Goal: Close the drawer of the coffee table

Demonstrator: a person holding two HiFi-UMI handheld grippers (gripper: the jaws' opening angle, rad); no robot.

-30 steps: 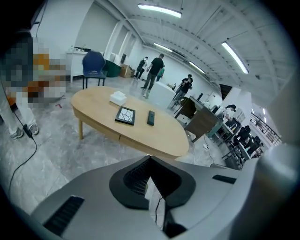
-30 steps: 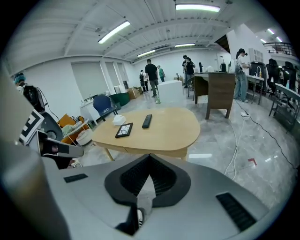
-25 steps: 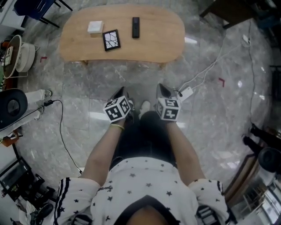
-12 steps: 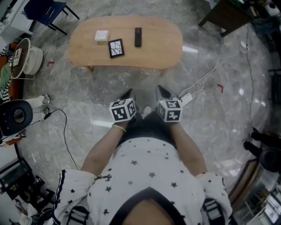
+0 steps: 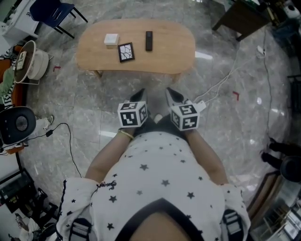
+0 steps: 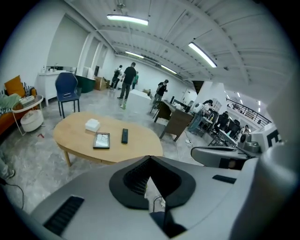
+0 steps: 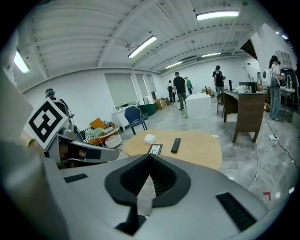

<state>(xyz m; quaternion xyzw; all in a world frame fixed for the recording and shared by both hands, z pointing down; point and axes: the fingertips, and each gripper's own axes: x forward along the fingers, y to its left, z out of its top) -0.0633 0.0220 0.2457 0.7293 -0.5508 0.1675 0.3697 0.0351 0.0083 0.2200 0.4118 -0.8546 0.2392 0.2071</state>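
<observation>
1. Looking down from the head, one sees the person's white shirt with stars [image 5: 160,188] nearest, with both forearms reaching forward.
2. The left gripper [image 5: 139,96] and the right gripper [image 5: 171,94] are side by side, a little apart, above the grey marble floor [image 5: 94,99]. Each has its jaws pressed together, with nothing between them.
3. A white plug block [image 5: 199,104] with its cable lies on the floor. In the head view it appears just beside the right gripper.
4. The coffee table [image 5: 174,49], oval and of light wood, stands ahead, well apart from both grippers. Its drawer cannot be made out in any view.
5. On the table top lie 3 things: a white box [image 5: 111,39], a black-framed square tile [image 5: 125,52] and a black remote control [image 5: 149,40].
6. Beyond the table a blue chair [image 5: 52,10] stands at the left. Farther down the hall there are some people [image 6: 127,79].
</observation>
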